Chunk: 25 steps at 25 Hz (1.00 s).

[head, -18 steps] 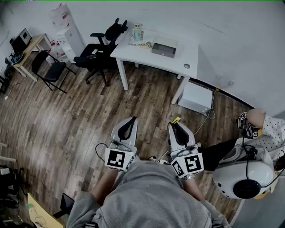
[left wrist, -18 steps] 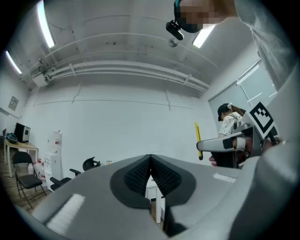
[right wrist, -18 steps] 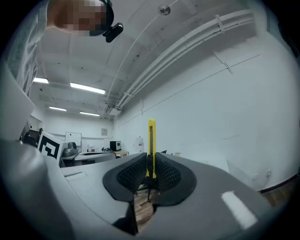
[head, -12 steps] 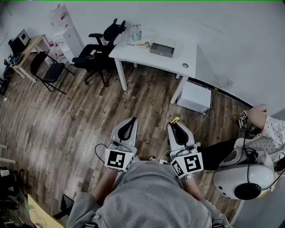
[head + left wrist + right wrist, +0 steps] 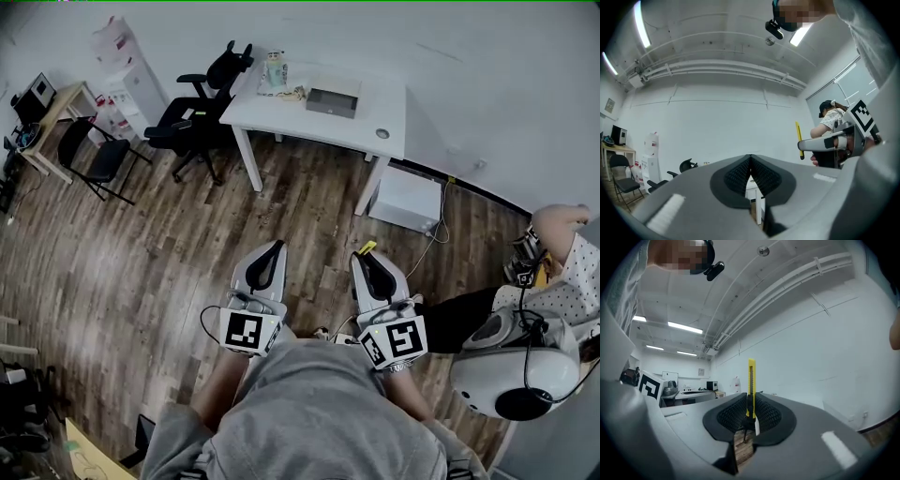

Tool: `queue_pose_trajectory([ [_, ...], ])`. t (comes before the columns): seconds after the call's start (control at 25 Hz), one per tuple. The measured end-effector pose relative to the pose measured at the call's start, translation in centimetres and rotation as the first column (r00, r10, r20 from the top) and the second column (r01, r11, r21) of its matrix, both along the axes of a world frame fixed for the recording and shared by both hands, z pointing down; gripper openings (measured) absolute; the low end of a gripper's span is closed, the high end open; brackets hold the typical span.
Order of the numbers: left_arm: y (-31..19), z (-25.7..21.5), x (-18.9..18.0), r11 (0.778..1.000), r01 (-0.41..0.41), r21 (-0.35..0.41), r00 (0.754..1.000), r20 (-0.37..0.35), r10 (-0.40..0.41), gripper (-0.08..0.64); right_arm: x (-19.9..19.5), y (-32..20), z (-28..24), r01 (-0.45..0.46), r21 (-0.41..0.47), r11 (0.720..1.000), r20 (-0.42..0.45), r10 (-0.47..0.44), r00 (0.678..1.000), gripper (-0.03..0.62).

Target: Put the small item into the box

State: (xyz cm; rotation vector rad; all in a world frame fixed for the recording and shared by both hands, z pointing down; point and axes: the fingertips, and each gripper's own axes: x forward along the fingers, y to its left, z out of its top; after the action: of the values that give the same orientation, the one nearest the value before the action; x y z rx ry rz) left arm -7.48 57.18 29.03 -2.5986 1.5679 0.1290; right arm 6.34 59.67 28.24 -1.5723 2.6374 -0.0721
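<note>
In the head view my left gripper and my right gripper are held out side by side above the wooden floor, both pointing toward the white desk by the far wall. The yellow utility knife shows only as a small yellow tip at the front of my right gripper. A grey box lies on the desk, well apart from the knife, and a black office chair stands just left of the desk. A second person is at the right edge of the view. In the left gripper view, my left gripper has its ribbed pads meeting at the tips with nothing between them. My other gripper shows at the right of that view, the knife standing up from it. In the right gripper view, my right gripper is clamped on the knife: both pads press its lower part, and the yellow body stands upright above the jaws against the white wall.
</note>
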Motion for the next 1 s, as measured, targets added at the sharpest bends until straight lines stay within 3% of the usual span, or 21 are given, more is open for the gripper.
queue_pose_trajectory([
  [0.32, -1.9, -0.6, 0.1, 0.999, 0.031, 0.028, 0.998, 0.045, -0.032, 0.002, 2.4, -2.6, -0.2, -0.03, 0.017, 0.999, -0.016, 0.031, 0.999, 0.07],
  [0.6, -4.2, 0.3, -1.3, 0.999, 0.054, -0.001, 0.998, 0.024, -0.054, 0.002, 1.7, -5.0, 0.9, -0.033, -0.005, 0.999, 0.002, 0.033, 0.999, 0.071],
  [1.0, -12.1, 0.7, -1.1, 1.0, 0.018, 0.011, 1.0, 0.01, -0.018, 0.002, 0.9, -11.8, 1.6, -0.059, -0.019, 0.998, -0.02, 0.058, 0.998, 0.072],
])
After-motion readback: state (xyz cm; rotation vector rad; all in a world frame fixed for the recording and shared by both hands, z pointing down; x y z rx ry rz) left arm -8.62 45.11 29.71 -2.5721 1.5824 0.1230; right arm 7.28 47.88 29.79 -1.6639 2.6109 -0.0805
